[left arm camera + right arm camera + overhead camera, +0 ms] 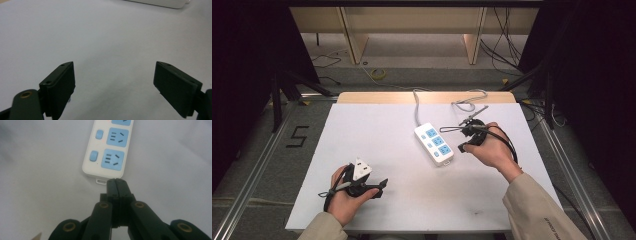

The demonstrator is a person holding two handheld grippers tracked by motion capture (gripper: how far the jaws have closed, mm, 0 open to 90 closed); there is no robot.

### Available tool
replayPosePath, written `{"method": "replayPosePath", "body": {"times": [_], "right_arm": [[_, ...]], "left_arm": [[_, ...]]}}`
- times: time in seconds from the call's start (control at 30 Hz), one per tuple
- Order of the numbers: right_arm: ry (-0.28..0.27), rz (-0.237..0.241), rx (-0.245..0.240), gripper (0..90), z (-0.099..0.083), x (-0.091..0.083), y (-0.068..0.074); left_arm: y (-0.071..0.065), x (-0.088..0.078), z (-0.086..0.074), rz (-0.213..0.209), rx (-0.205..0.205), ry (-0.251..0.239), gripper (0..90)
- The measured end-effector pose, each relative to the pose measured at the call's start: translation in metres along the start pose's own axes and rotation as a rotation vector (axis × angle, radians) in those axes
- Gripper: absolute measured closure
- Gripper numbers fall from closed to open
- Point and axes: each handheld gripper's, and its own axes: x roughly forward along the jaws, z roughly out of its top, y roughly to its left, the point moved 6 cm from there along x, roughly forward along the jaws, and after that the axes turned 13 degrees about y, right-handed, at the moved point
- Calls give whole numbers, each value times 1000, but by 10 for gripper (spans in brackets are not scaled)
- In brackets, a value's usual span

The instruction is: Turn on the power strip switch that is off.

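While the right gripper is hovering with fingers pressed together just off the near end of the white power strip, lying lengthwise mid-desk, the left gripper is waiting lower left, fingers spread, empty, well apart.

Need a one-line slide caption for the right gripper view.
Right gripper, jaws shut and empty, at the end of a white power strip with blue sockets.

A white power strip with blue sockets lies just right of centre on the white table (its grey cord runs toward the top). The right gripper hovers beside it; the left gripper sits lower left.
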Motion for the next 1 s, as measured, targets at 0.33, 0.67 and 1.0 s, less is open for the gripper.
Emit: {"method": "replayPosePath", "body": {"times": [0.33,0.67,1.0], "right_arm": [[3,-4,1,900,5,2,0],[10,3,2,900,9,7,3],[15,1,-2,900,13,10,5]], "left_arm": [[0,0,0,-2,0,-2,172],[0,0,1,-1,0,-5,173],[-1,0,0,-2,0,-4,173]]}}
